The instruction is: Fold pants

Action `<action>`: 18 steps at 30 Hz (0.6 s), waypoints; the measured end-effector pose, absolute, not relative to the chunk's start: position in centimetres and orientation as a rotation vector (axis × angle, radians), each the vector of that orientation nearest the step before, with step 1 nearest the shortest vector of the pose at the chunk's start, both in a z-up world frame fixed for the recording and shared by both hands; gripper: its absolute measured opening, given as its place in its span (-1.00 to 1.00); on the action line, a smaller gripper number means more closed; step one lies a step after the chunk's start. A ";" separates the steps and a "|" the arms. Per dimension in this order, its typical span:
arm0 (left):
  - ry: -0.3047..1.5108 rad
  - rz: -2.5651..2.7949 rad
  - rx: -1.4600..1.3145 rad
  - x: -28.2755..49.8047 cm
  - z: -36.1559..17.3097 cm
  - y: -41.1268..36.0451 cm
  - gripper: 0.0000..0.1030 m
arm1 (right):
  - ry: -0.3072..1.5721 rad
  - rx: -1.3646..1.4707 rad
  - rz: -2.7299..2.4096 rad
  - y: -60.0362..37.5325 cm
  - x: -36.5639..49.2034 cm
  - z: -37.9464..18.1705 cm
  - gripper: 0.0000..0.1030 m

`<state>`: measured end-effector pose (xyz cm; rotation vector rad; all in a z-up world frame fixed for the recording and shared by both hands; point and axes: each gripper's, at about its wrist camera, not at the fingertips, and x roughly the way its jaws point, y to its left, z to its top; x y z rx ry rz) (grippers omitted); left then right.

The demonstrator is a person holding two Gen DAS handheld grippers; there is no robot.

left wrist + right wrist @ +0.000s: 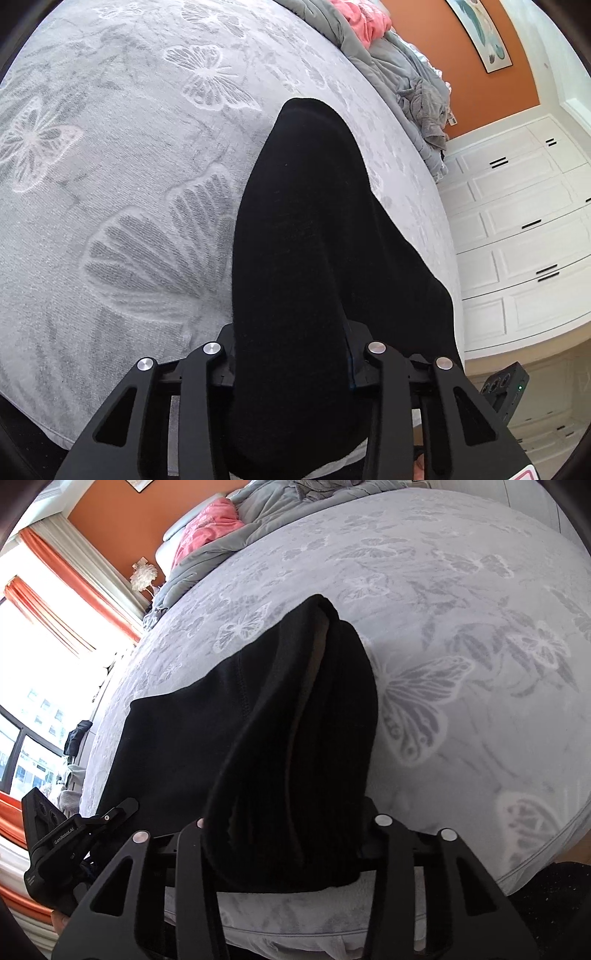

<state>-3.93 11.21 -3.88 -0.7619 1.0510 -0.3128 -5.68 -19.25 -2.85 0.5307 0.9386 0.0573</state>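
Black pants (314,236) lie on the grey butterfly bedspread (110,155) and stretch away from me. My left gripper (291,365) is shut on the near end of the pants; the fabric fills the gap between its fingers. In the right wrist view the pants (236,723) show a folded, layered edge with a brownish lining. My right gripper (284,842) is shut on that bunched near end. The left gripper (74,830) shows at the lower left of the right wrist view, beside the same pants edge.
The bedspread (461,664) runs to the near edge of the bed. A crumpled grey duvet (399,70) and a pink cloth (362,18) lie at the head of the bed. White cabinets (517,229) stand to the right. A window with orange curtains (55,602) is to the left.
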 end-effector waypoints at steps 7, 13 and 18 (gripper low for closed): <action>1.002 -0.318 -0.591 -6.0 -0.9 9.9 -0.43 | 0.904 0.502 0.124 -18.6 -8.4 -0.5 -0.29; 0.959 -0.278 -0.409 -9.0 2.2 8.2 -0.43 | 0.886 0.473 0.177 -18.3 -11.2 0.3 -0.29; 0.935 -0.234 -0.326 -11.4 4.3 6.9 -0.43 | 0.839 0.465 0.209 -18.0 -13.0 1.8 -0.29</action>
